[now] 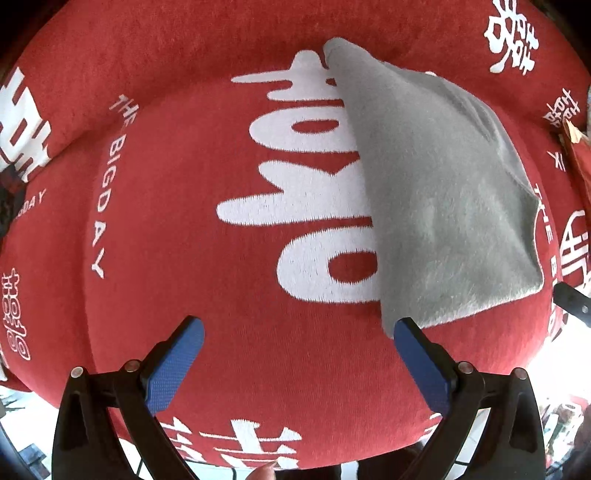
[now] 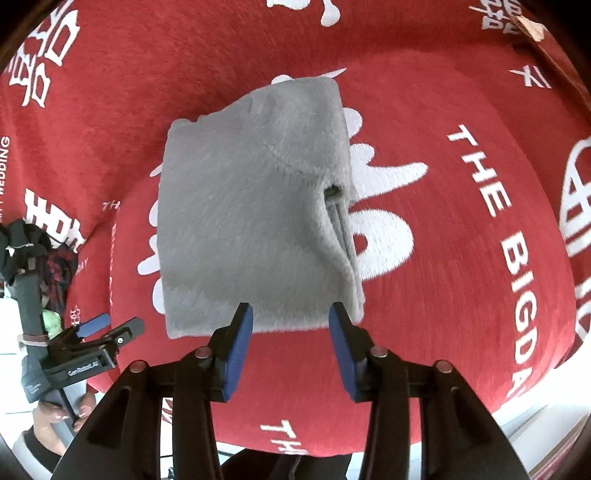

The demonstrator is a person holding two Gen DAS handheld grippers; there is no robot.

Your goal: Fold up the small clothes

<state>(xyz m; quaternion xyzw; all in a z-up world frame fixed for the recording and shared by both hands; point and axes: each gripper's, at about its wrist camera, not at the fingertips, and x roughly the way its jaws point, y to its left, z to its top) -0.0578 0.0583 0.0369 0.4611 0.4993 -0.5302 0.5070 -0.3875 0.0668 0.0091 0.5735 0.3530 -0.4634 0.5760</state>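
A fluffy grey garment (image 2: 251, 206), folded into a thick rectangle, lies flat on the red cloth. My right gripper (image 2: 291, 308) hovers over its near edge with blue pads partly apart. The fabric lies below them and nothing is pinched. In the left wrist view the grey garment (image 1: 436, 192) sits to the right. My left gripper (image 1: 298, 323) is wide open over bare red cloth, and its right pad overlaps the garment's near corner. The left gripper (image 2: 114, 324) also shows at the left edge of the right wrist view, clear of the garment.
A red cover (image 1: 184, 184) with large white lettering spreads over the whole surface. A heap of dark clothes (image 2: 55, 266) lies at its left edge. A person's hand (image 2: 55, 413) holds the left gripper's handle. A brown box corner (image 2: 532, 29) sits far right.
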